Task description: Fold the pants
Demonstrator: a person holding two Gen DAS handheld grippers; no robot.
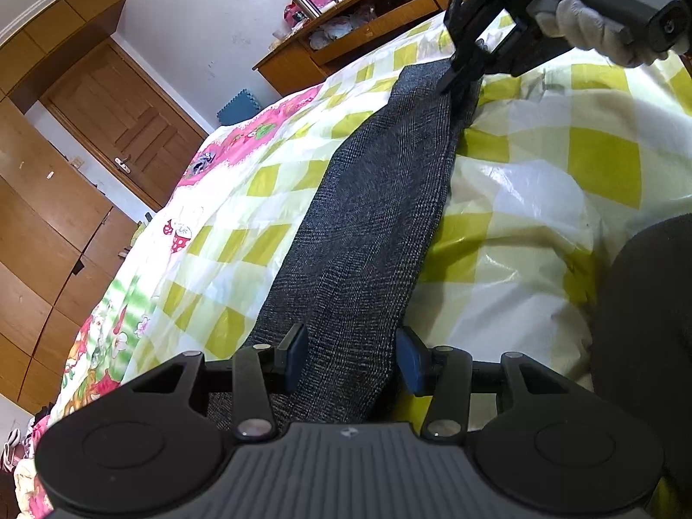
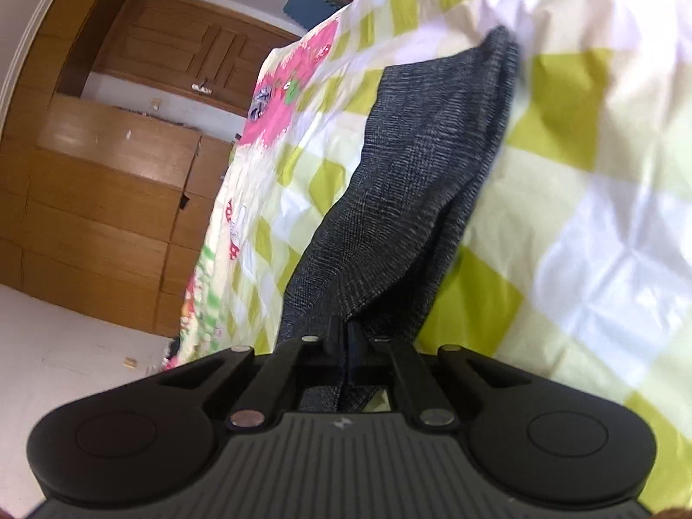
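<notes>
Bedroom setup, so the work surface is a bed covered with a glossy yellow-green and white checked sheet, floral pink along its far edge. Off to the left sit the brown wooden wardrobe panels and a panelled wooden door, then a wooden desk with a metal flask on top, all well away from the action.

Lying across the sheet is the pair of dark grey speckled woven pants, already doubled into one long narrow strip. The left gripper has its blue pads spread on either side of the near end; I can't tell if they actually press the cloth, looks more like straddling. At the far end, the right gripper, held by a gloved hand, has its fingers pressed together, pinching the fabric edge.

My read: this is the start of the lengthwise fold. Next move probably needs the left pads to close on the near end, then one end gets carried over to meet the other. Nothing really blocks the path; that slick, crinkly sheet could let the strip slide.
</notes>
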